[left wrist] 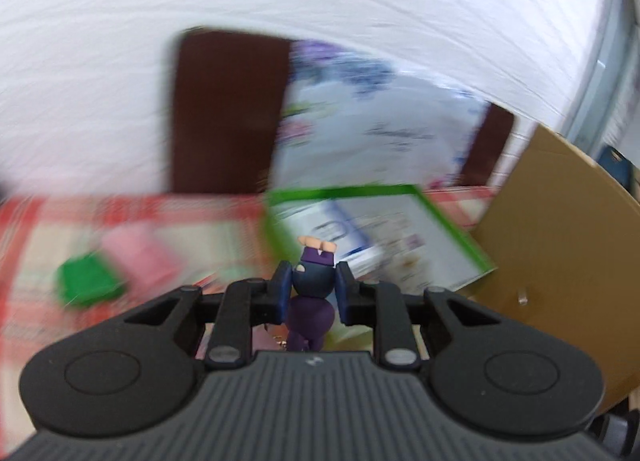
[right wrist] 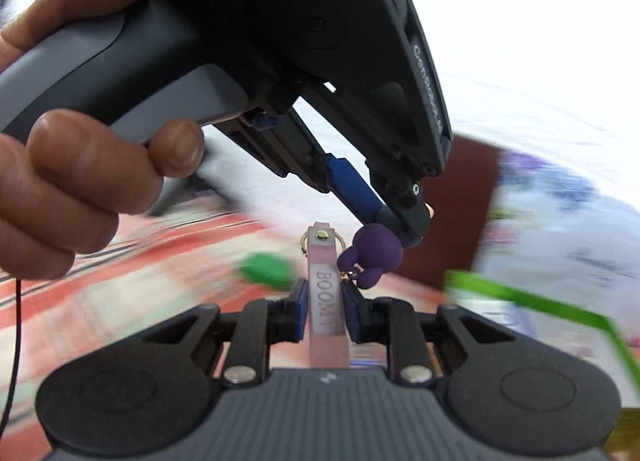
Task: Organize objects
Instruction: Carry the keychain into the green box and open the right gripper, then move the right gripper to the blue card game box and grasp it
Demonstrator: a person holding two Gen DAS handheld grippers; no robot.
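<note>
A small purple and dark-blue toy figure [left wrist: 311, 285] is pinched between the blue pads of my left gripper [left wrist: 313, 293], which is shut on it. The right wrist view shows that same figure [right wrist: 374, 253] hanging from the left gripper's tip [right wrist: 404, 227], with a person's hand [right wrist: 76, 165] around that tool's handle. My right gripper [right wrist: 325, 313] is shut on a pink strap tag [right wrist: 326, 301] printed "BOOM", with a metal ring at its far end. Figure and strap sit close together; a small ring links them.
A red-checked cloth [left wrist: 48, 221] lies below, with a green block [left wrist: 86, 281] and a pink item [left wrist: 136, 249] on it. A green-edged box [left wrist: 392, 229], a printed bag [left wrist: 360, 129] on a dark brown tray [left wrist: 224, 113], and a cardboard box [left wrist: 560, 229] stand to the right. Background is blurred.
</note>
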